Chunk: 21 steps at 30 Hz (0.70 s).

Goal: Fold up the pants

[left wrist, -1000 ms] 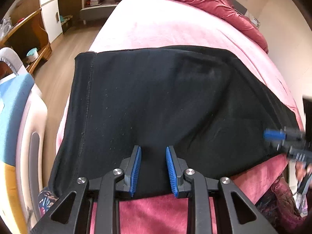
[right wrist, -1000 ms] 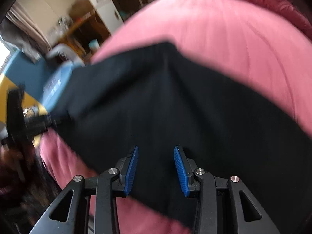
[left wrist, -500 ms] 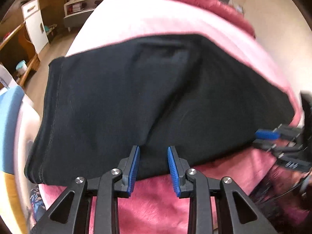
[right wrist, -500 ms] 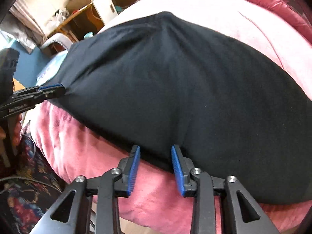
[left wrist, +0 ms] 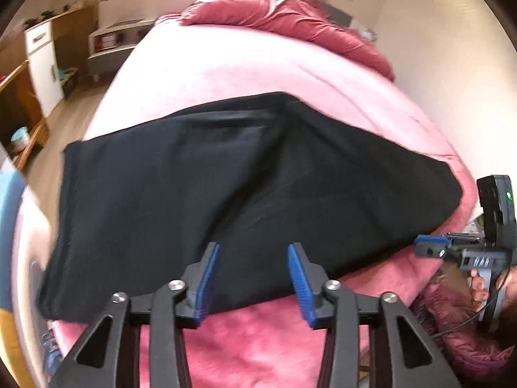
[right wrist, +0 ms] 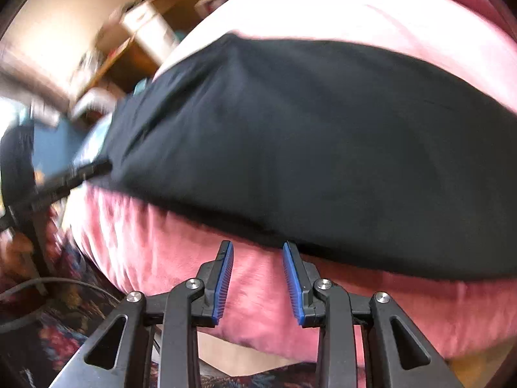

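Observation:
The black pants (left wrist: 245, 187) lie folded flat across the foot of the pink bed (left wrist: 245, 64); they also show in the right wrist view (right wrist: 316, 148). My left gripper (left wrist: 253, 249) is open and empty, its tips over the near edge of the pants. My right gripper (right wrist: 257, 245) is open and empty, its tips at the near hem above the pink blanket (right wrist: 258, 291). The right gripper also shows at the right edge of the left wrist view (left wrist: 429, 244). The left gripper shows blurred at the left of the right wrist view (right wrist: 80, 174).
A red duvet (left wrist: 284, 19) is bunched at the head of the bed. A white cupboard (left wrist: 42, 61) and a wooden desk (left wrist: 16, 103) stand on the left beyond the wood floor. A blue and white object (left wrist: 9, 200) is close on the left. A patterned rug (right wrist: 64, 323) lies below.
Both grippers have pulled back toward the foot of the bed. The left jaws have opened wider. The right tips, over the cloth before, now sit at its near hem.

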Tool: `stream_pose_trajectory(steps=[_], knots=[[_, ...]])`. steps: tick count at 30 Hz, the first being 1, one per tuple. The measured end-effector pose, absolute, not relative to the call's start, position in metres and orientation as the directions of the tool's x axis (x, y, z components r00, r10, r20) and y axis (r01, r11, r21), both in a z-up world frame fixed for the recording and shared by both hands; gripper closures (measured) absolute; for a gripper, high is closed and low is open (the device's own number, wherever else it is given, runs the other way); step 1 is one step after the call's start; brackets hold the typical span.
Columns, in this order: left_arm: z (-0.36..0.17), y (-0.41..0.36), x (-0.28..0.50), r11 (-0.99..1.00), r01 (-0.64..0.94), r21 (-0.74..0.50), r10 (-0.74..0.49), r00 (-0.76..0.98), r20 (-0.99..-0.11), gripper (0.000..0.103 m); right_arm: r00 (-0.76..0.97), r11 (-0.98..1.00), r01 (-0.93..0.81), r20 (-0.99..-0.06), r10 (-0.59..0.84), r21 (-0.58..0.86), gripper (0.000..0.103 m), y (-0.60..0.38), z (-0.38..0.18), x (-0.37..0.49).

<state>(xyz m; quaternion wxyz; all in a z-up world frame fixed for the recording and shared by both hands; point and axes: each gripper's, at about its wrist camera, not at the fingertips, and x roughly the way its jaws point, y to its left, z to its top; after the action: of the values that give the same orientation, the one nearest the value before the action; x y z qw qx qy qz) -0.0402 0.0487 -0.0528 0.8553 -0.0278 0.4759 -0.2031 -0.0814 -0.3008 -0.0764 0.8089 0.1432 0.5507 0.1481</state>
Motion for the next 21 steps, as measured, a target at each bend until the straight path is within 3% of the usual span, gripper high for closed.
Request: stream_pose_trajectory(steps=[1, 2, 3, 10, 11, 12, 14, 17, 21], knots=[[-0.053, 0.043, -0.039, 0.907, 0.334, -0.258, -0.395, 0.456, -0.798, 0.057, 0.376, 0.904, -0.02, -0.834, 0.403, 0.428, 0.045, -0.32, -0.073, -0.087], [-0.055, 0.037, -0.039, 0.903, 0.339, -0.264, -0.403, 0.454, -0.795, 0.055, 0.401, 0.889, 0.035, -0.821, 0.407, 0.457, 0.029, -0.338, -0.07, -0.092], [-0.056, 0.031, -0.037, 0.9, 0.344, -0.269, -0.409, 0.448, -0.795, 0.049, 0.421, 0.866, 0.086, -0.805, 0.417, 0.493, 0.024, -0.358, -0.069, -0.099], [-0.065, 0.002, -0.026, 0.88, 0.391, -0.271, -0.429, 0.404, -0.808, 0.044, 0.612, 0.679, 0.456, -0.756, 0.23, 0.576, 0.025, -0.497, -0.066, -0.16], [-0.067, 0.001, -0.027, 0.881, 0.393, -0.264, -0.42, 0.395, -0.817, 0.045, 0.626, 0.637, 0.501, -0.753, 0.202, 0.587, 0.028, -0.514, -0.069, -0.167], [-0.07, -0.002, -0.028, 0.885, 0.391, -0.252, -0.407, 0.387, -0.827, 0.045, 0.649, 0.583, 0.533, -0.739, 0.184, 0.613, 0.043, -0.533, -0.073, -0.175], [-0.073, -0.006, -0.026, 0.893, 0.383, -0.238, -0.388, 0.383, -0.838, 0.045, 0.696, 0.46, 0.575, -0.7, 0.16, 0.676, 0.061, -0.569, -0.085, -0.187], [-0.075, -0.004, -0.028, 0.903, 0.358, -0.237, -0.374, 0.383, -0.845, 0.045, 0.729, 0.327, 0.625, -0.68, 0.081, 0.709, 0.068, -0.614, -0.097, -0.199], [-0.08, 0.001, -0.022, 0.92, 0.307, -0.245, -0.353, 0.371, -0.859, 0.045, 0.746, 0.237, 0.649, -0.666, -0.009, 0.723, 0.069, -0.643, -0.106, -0.208]])
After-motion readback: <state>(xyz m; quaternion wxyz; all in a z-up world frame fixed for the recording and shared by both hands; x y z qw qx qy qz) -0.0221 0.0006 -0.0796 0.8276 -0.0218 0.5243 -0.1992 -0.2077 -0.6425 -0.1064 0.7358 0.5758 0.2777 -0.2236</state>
